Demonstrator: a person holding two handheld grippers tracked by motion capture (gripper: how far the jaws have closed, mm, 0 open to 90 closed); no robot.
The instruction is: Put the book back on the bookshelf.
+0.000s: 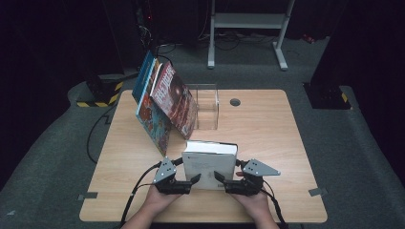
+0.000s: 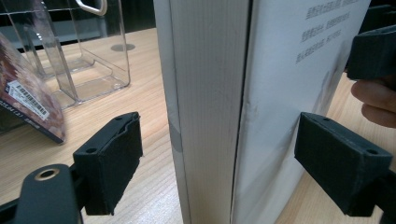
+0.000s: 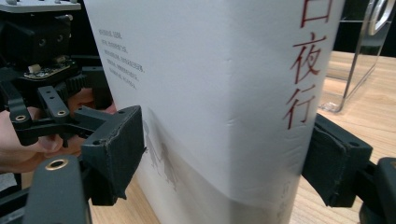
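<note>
A thick white book [image 1: 210,162] stands upright near the table's front edge, its printed cover facing me. My left gripper [image 1: 193,178] straddles the book's page edge [image 2: 210,93]. Its outer pad [image 2: 112,163] stands a clear gap off the pages, and the other pad [image 2: 341,163] sits at the cover, so it is open. Over the spine side with red characters [image 3: 303,70] sits my right gripper [image 1: 218,176]. Its pads [image 3: 116,144] lie close along both faces without visibly squeezing. A hand holds each gripper.
Several colourful books [image 1: 165,102] lean in a row at the back left of the wooden table [image 1: 267,138]. Just right of them stands a clear acrylic holder [image 1: 206,107]. A round cable hole [image 1: 234,101] is beyond it. Cables trail off the front left.
</note>
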